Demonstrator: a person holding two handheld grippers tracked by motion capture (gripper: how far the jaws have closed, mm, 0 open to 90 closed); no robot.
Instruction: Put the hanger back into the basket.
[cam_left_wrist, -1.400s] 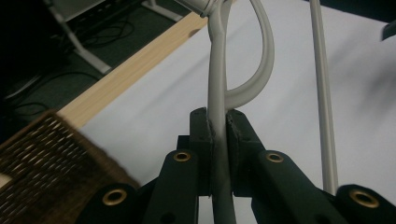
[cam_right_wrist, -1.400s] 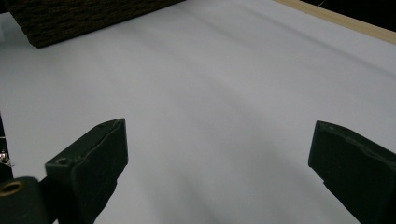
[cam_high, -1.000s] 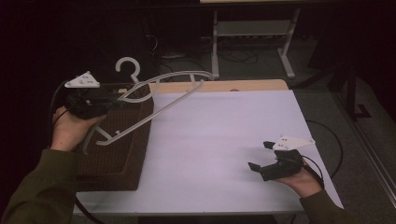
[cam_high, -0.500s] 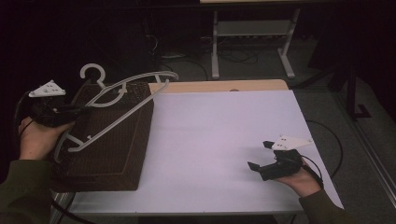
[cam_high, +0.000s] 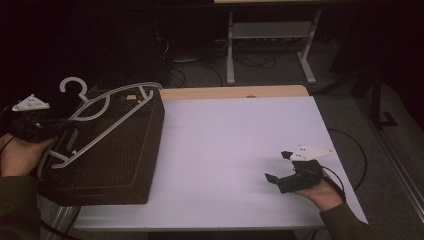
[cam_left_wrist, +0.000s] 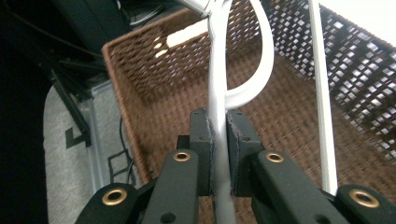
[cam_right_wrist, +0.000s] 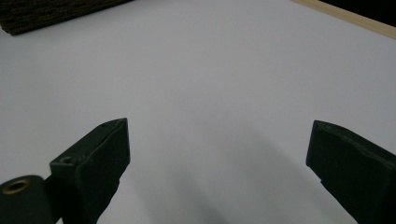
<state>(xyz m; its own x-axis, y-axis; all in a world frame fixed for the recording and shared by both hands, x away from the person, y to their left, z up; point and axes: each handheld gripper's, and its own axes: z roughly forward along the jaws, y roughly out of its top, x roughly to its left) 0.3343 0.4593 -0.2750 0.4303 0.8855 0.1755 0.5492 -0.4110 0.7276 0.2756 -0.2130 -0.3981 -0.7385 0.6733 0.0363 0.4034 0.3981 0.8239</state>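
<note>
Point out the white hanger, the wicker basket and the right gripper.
white hanger (cam_high: 120, 107), high view, on its upper arm.
wicker basket (cam_high: 107, 172), high view, on its near wall.
right gripper (cam_high: 279, 166), high view, between its open fingertips.

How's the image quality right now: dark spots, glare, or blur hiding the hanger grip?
High view: dim, floor and background nearly black, the white table the brightest area, no glare. Left gripper view: sharp; the left gripper is clamped on the white hanger over the brown basket; upper right corner washed out. Right gripper view: the right gripper is soft, with faint shadow on the tabletop.
</note>
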